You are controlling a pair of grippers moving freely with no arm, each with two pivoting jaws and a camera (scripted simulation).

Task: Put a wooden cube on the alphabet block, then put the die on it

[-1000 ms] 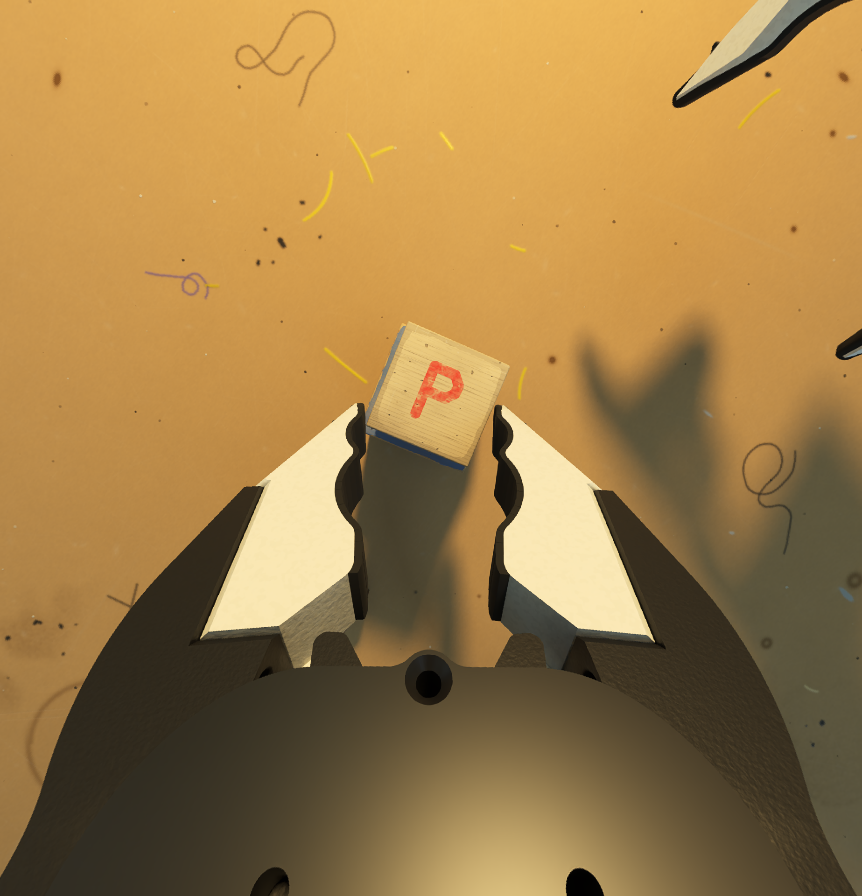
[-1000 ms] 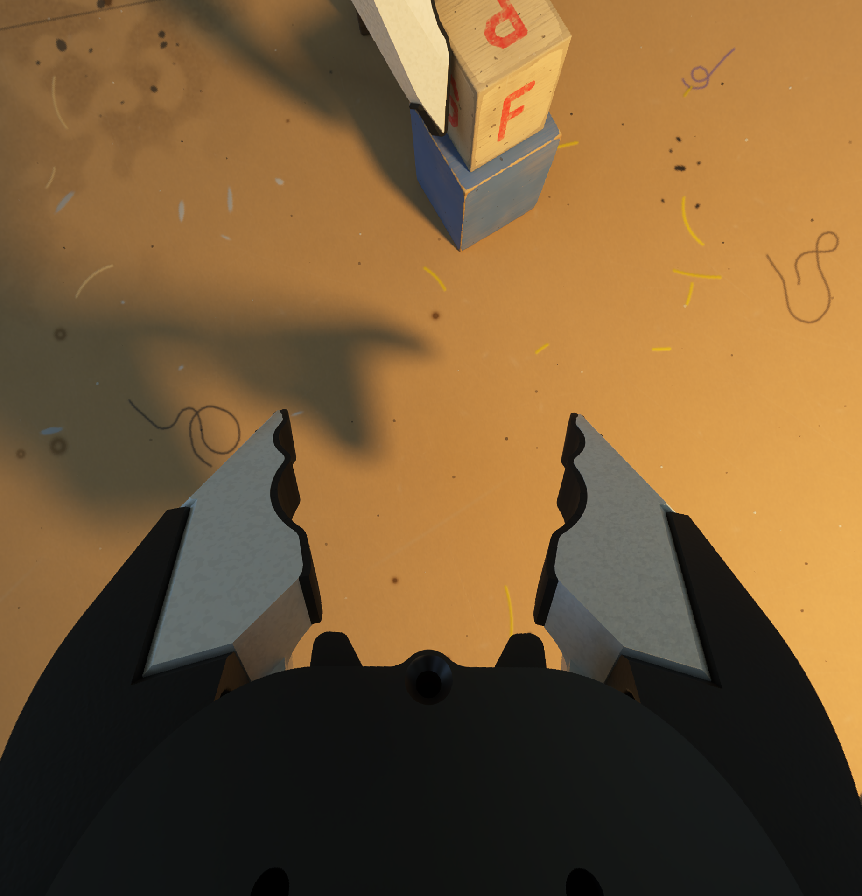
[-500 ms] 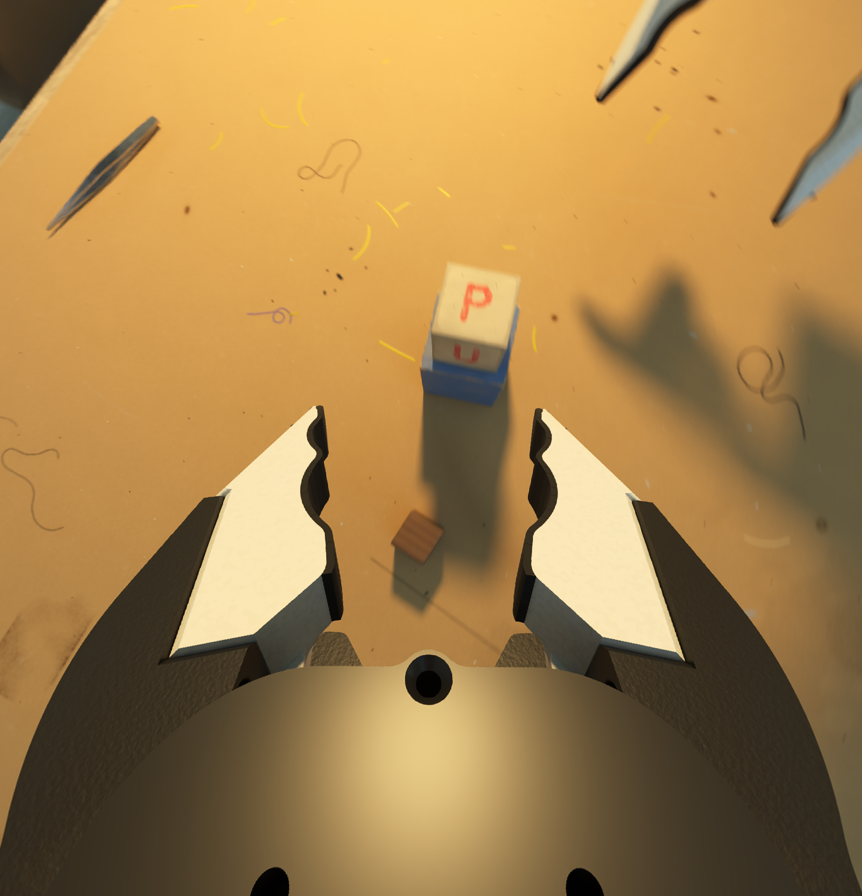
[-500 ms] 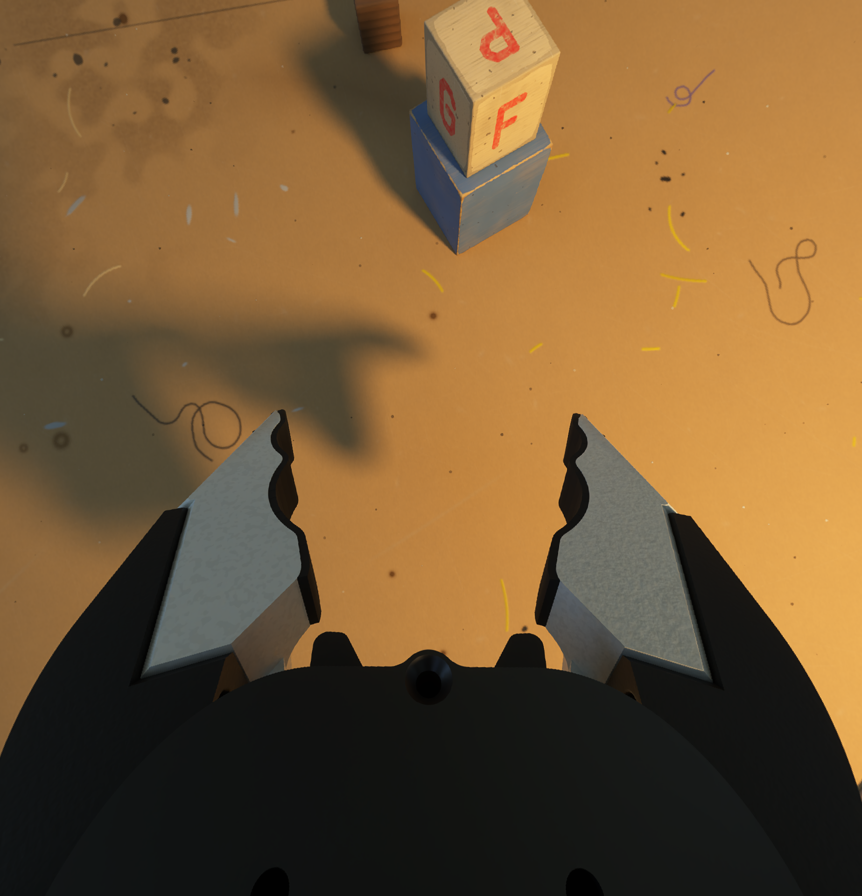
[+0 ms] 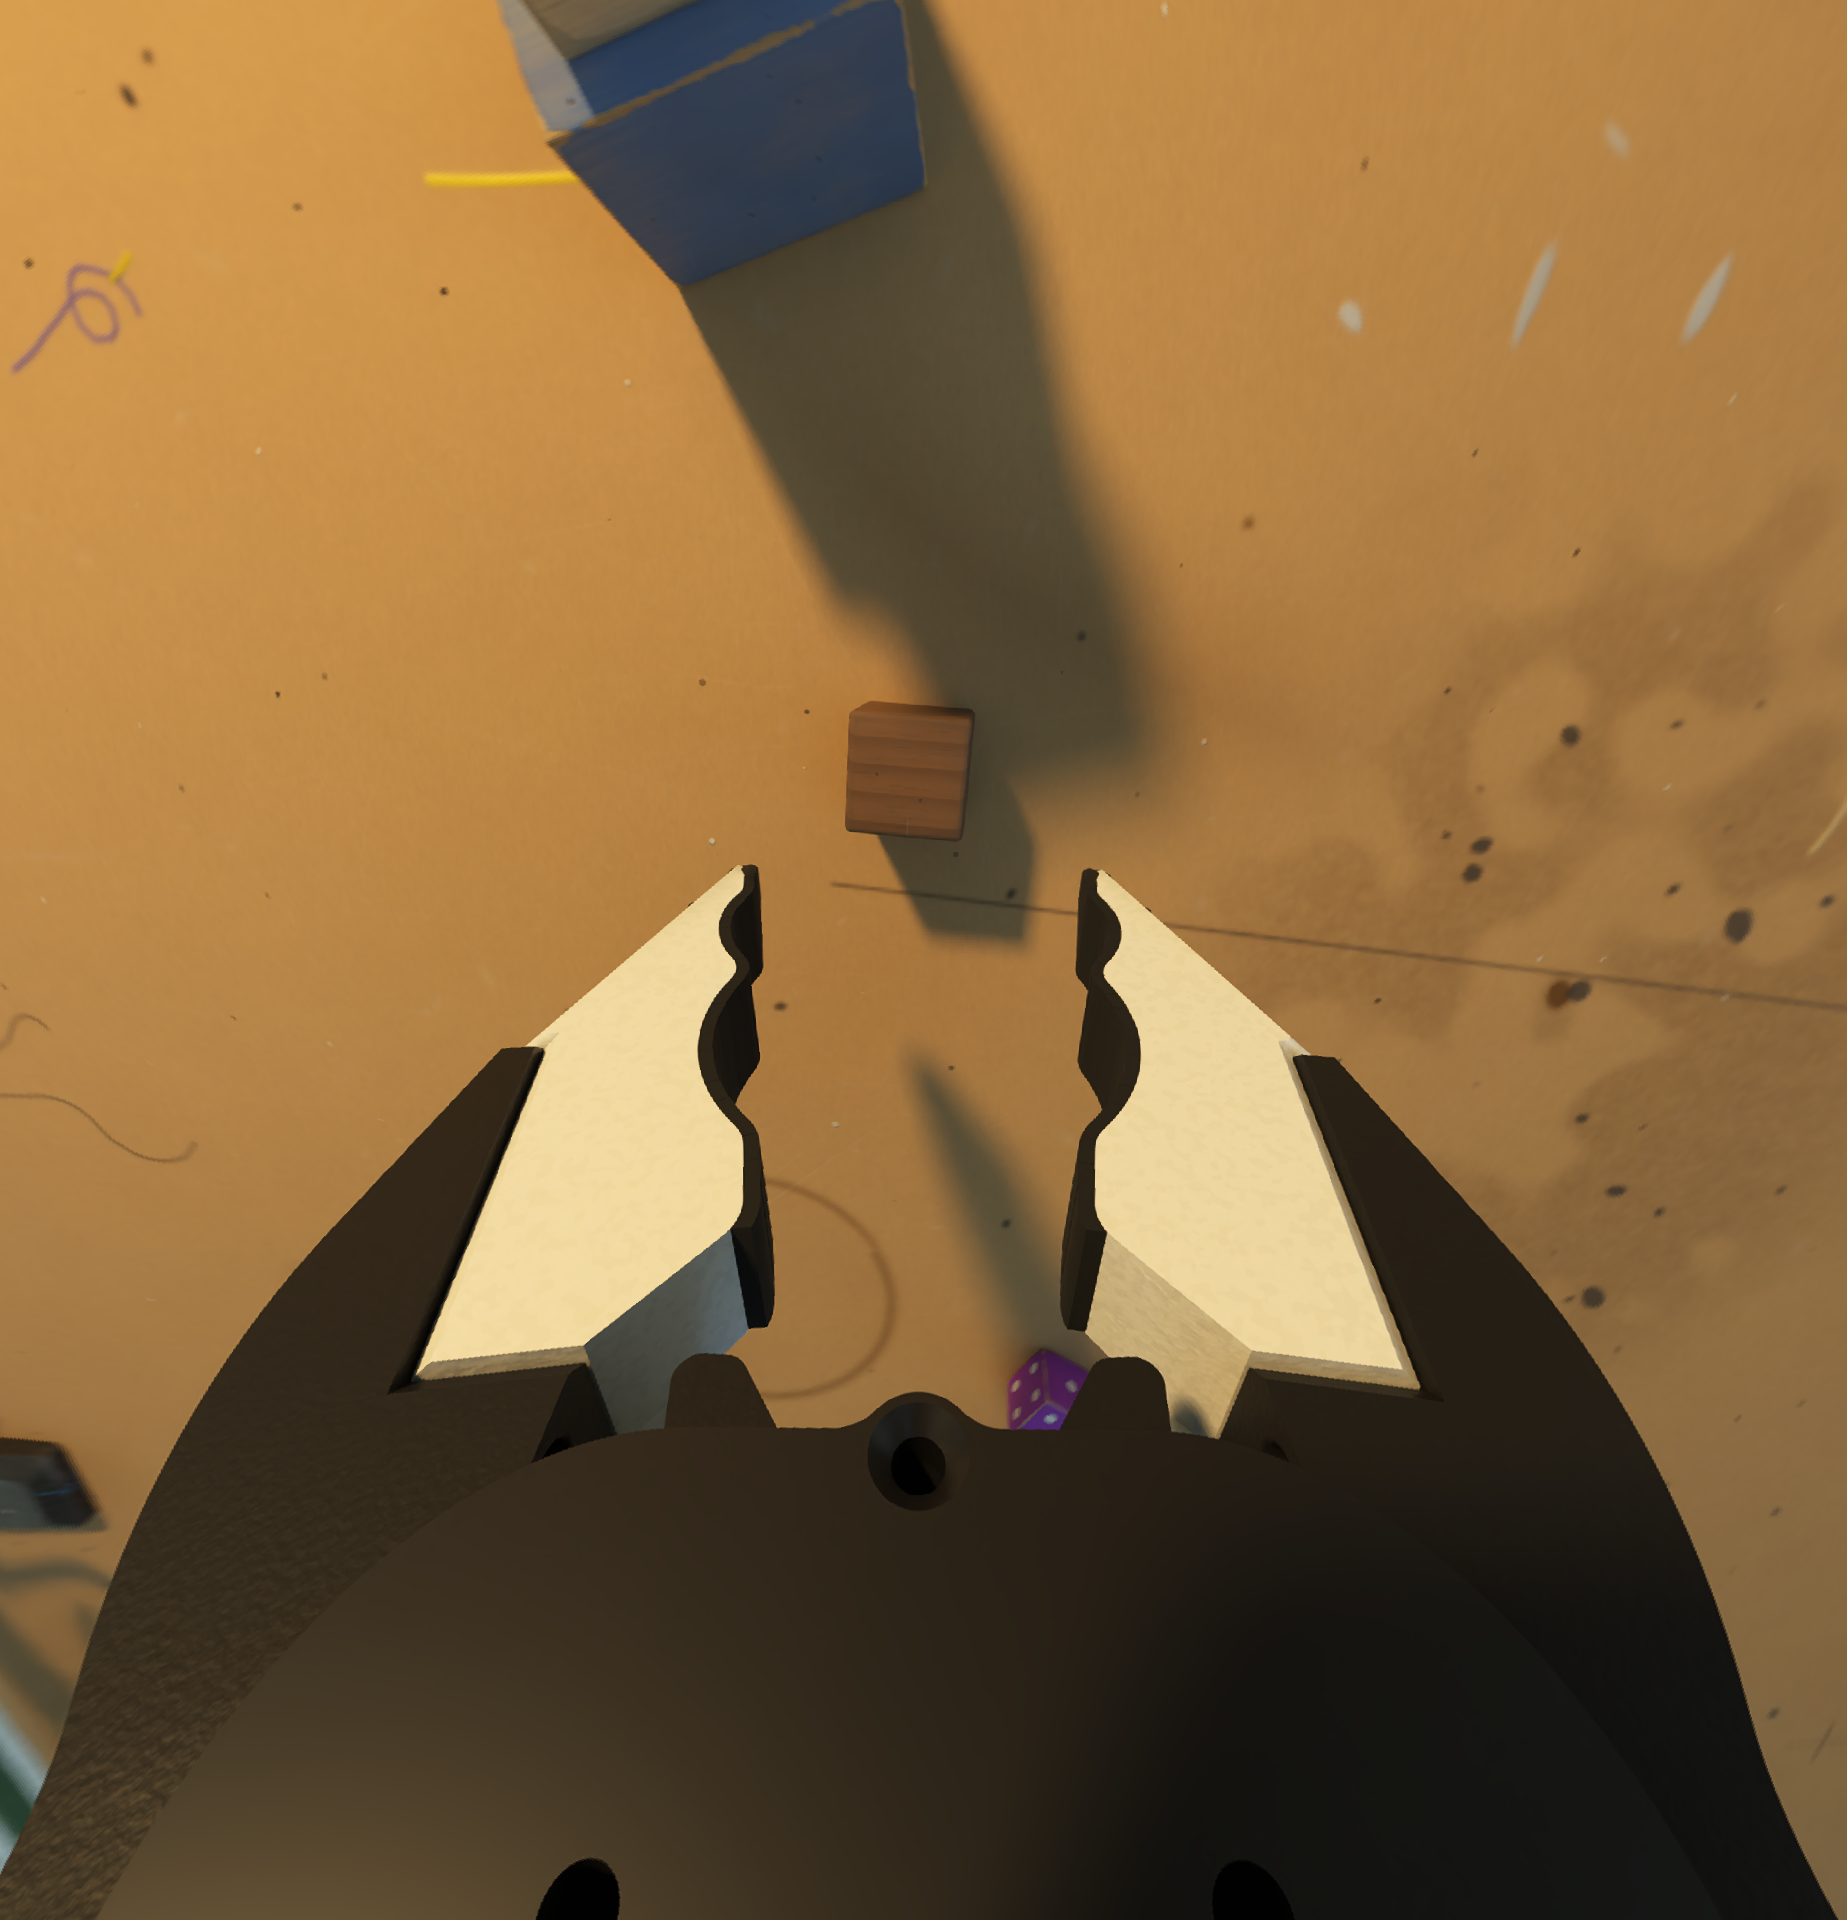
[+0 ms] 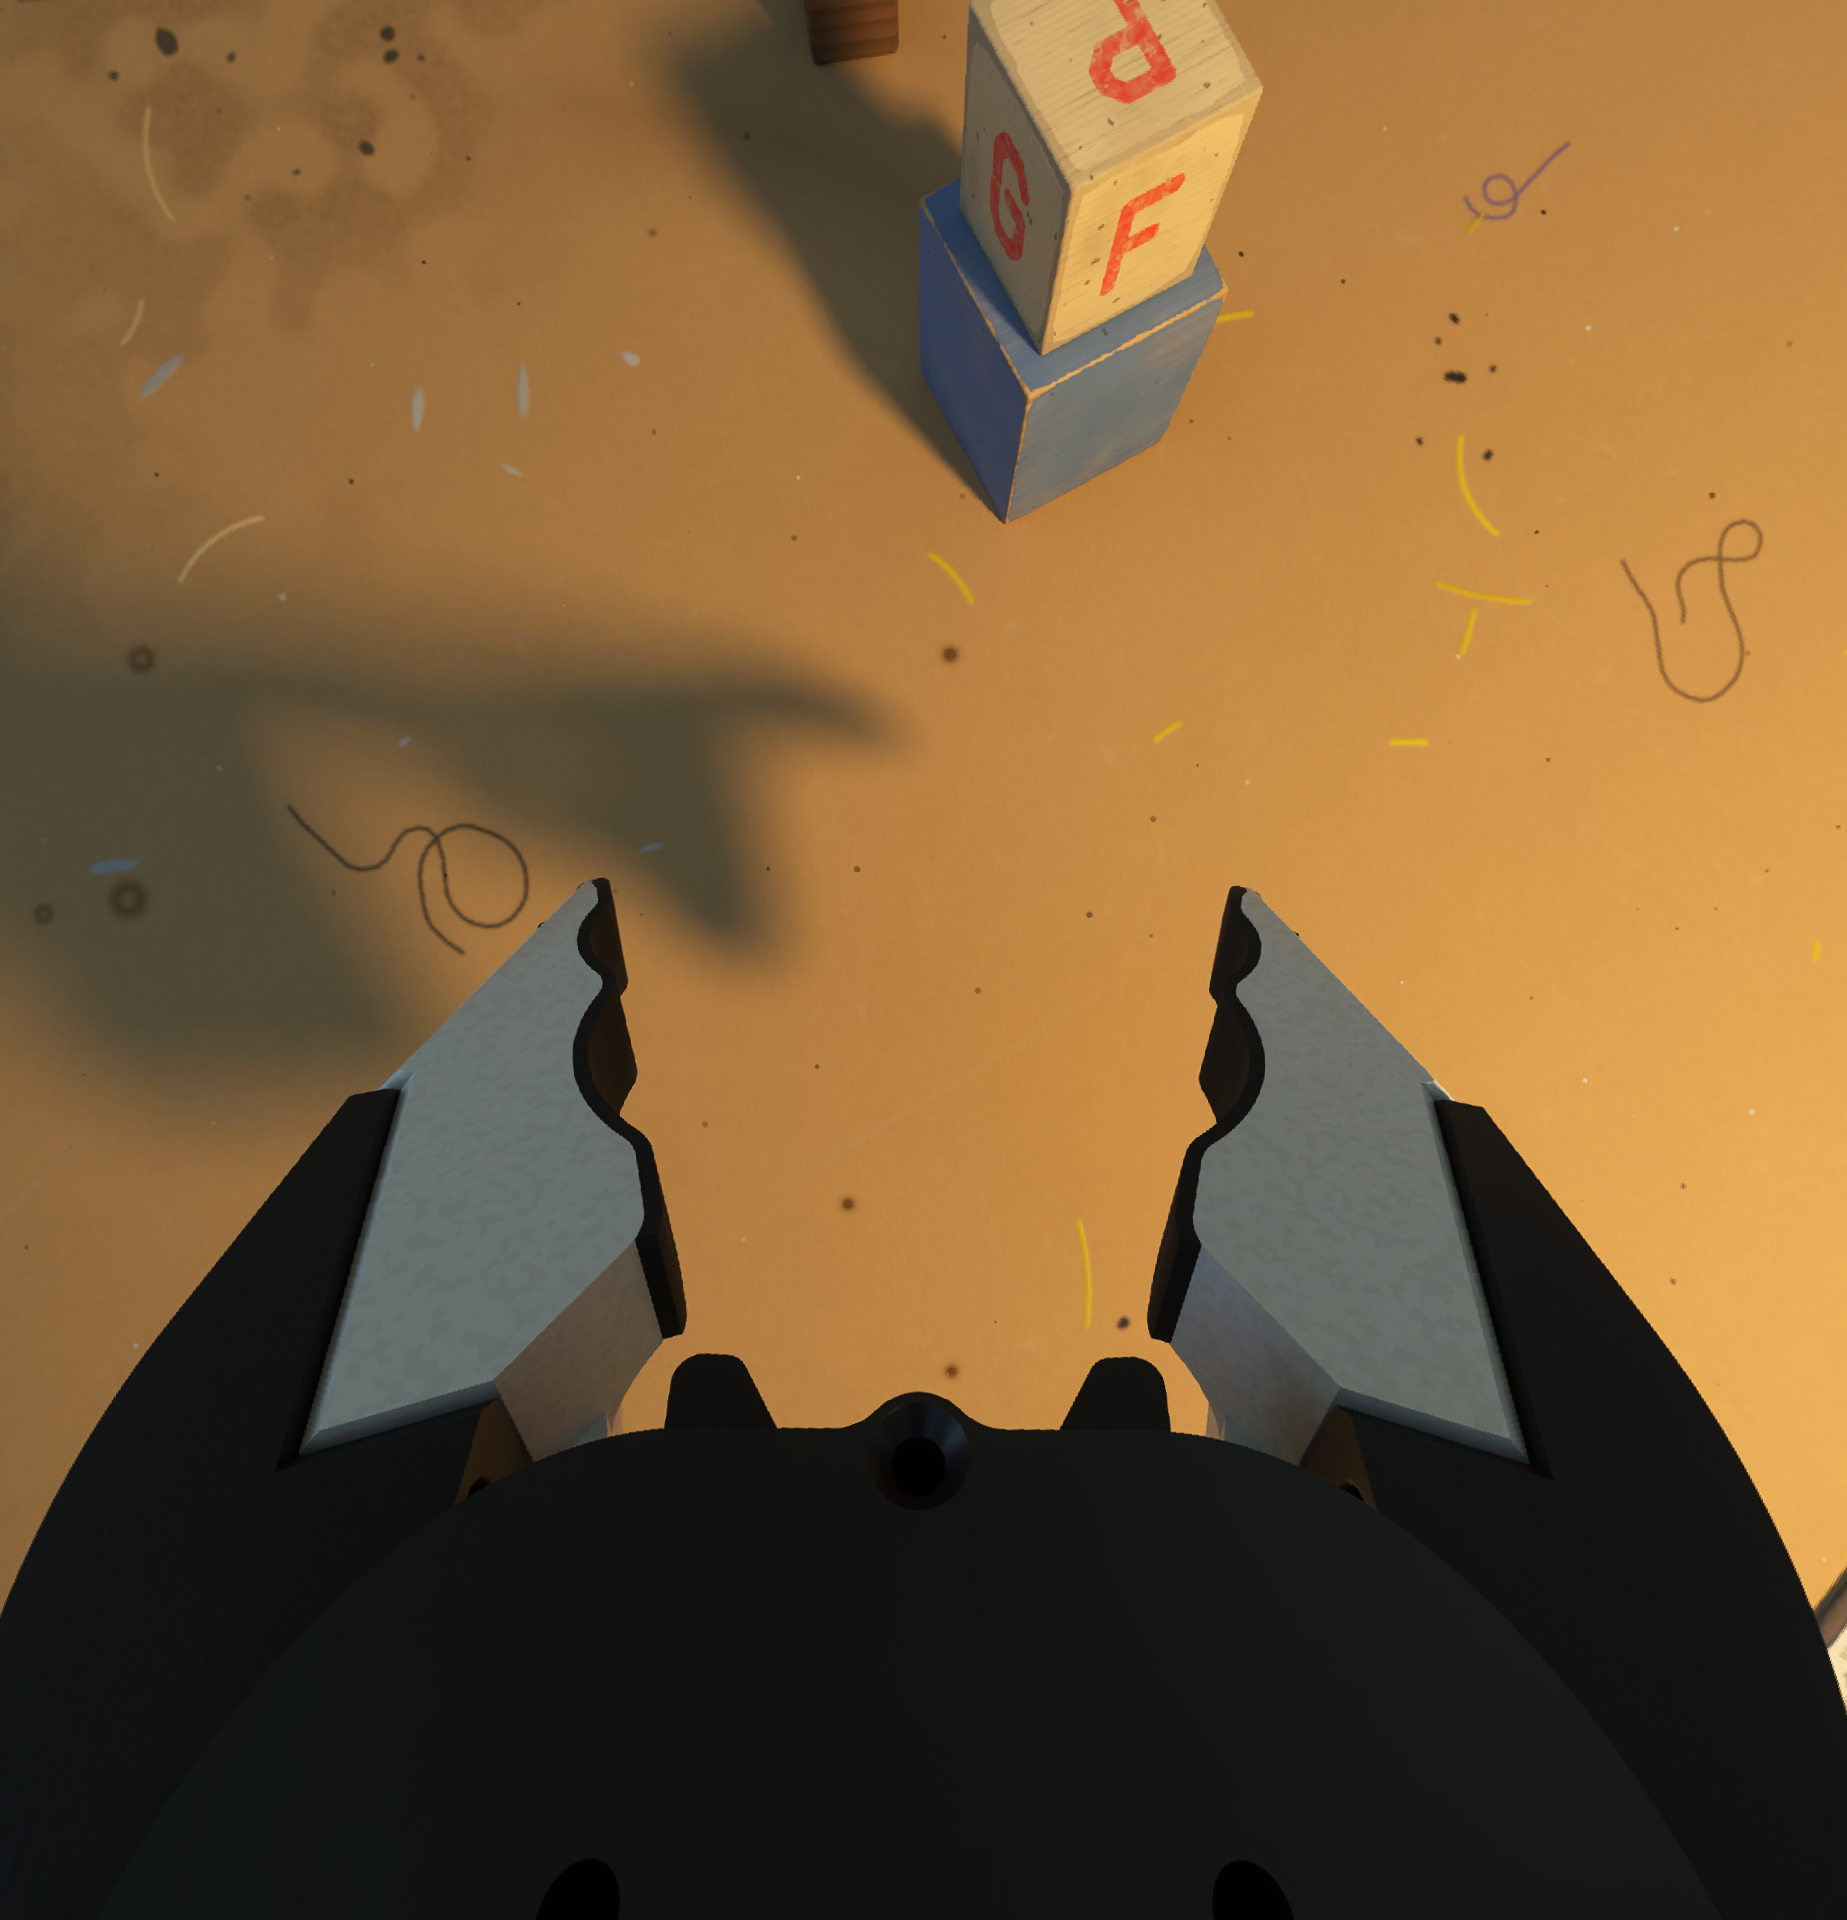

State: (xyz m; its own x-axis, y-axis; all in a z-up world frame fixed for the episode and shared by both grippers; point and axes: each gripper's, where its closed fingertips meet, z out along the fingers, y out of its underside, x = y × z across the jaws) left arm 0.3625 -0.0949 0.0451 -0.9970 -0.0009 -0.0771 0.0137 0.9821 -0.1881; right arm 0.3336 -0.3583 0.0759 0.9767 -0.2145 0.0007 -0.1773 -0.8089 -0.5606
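Currently the left gripper (image 5: 917,873) has its two cream-faced fingers (image 5: 628,1132) set well apart, with nothing between them. Its fingertips point at a small brown wooden cube (image 5: 907,770), which lies flat on the orange tabletop (image 5: 379,623) just beyond the tips and clear of both. This cube serves as the landmark for the left wrist view. Nearer the camera than the cube, low between the finger bases, part of a purple die (image 5: 1044,1390) with white pips shows; the gripper body hides the rest. Beyond the cube, at the top edge, stands a blue block (image 5: 763,156); its long shadow reaches back to the cube's right side. A thin dark line crosses the tabletop just on the near side of the cube.

The right gripper (image 6: 917,885) has its grey-faced fingers (image 6: 493,1174) spread wide and holds nothing; only bare tabletop lies between them. Well ahead of its tips, slightly right, the blue block (image 6: 1075,416) carries a pale alphabet block (image 6: 1106,166) with red letters, seated squarely but turned relative to the blue faces. The brown cube (image 6: 851,26) is cut off by the top edge, left of and beyond this stack. Thread scraps and specks litter the surface.
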